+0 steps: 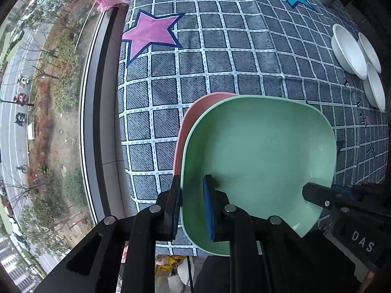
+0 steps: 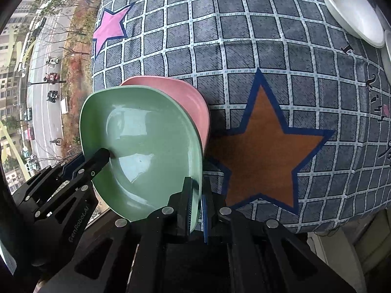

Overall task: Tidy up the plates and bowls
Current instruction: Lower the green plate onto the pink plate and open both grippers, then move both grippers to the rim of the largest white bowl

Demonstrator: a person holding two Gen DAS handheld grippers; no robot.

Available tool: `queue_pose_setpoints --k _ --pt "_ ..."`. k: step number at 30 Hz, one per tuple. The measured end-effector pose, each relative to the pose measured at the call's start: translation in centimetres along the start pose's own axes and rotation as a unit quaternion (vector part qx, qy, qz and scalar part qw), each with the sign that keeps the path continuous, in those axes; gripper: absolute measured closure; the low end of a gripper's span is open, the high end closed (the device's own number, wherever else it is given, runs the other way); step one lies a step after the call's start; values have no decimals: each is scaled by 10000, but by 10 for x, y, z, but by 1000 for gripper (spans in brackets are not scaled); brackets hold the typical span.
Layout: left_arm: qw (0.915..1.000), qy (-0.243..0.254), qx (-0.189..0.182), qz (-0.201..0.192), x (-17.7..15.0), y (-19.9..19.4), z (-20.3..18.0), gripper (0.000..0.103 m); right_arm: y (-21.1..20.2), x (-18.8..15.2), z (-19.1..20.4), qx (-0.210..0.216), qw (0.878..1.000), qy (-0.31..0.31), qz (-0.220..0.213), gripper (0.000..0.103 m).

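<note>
Green plate (image 1: 259,156) lies on top of a pink plate (image 1: 193,122), at the near edge of the checked blanket (image 1: 220,48). Left gripper (image 1: 193,207) has its fingers closed on the plate's left rim, and the right gripper (image 2: 196,202) pinches the right rim. Three white bowls (image 1: 349,51) stand far right, well apart.

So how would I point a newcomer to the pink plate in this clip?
Start at the bed's grey checked blanket with star patches. Near its window-side edge both tools grip a green plate; the pink plate sits nested directly under it. It is the only pink dish; the bowls farther off are white.
</note>
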State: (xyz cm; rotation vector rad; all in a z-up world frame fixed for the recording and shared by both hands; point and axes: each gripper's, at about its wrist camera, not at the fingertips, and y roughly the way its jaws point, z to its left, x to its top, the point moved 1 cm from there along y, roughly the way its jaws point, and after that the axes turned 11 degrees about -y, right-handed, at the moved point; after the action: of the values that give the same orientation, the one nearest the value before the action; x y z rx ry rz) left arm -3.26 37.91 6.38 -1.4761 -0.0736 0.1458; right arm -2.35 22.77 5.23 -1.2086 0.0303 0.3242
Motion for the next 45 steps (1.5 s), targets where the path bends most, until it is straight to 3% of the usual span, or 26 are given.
queue_pose_setpoints --k 22,25,28,31,32,34,40,45 --pt "9995 174 165 205 25 32 4 80 36 27 24 -25 9996 245 168 94" --pt "9994 245 153 189 22 34 2 74 33 26 22 -92 9994 299 126 93" --pt "9995 269 147 92 20 30 0 60 24 25 14 -119 9993 346 26 93" --pt "9997 229 15 -4 18 19 -2 56 17 25 11 -205 9993 296 -57 92" --pt "9998 211 -11 -21 17 16 -3 54 15 24 11 -260 9993 248 -57 87" --pt "9999 130 -72 -52 17 11 -3 52 13 23 11 -296 9993 227 -43 29" --pt "9993 144 -311 -137 16 -9 -18 51 -12 16 4 -711 9965 -128 -428 27" --pt "9982 258 -492 -223 11 -26 -49 39 -42 1 -21 -1025 9922 -192 -687 27"
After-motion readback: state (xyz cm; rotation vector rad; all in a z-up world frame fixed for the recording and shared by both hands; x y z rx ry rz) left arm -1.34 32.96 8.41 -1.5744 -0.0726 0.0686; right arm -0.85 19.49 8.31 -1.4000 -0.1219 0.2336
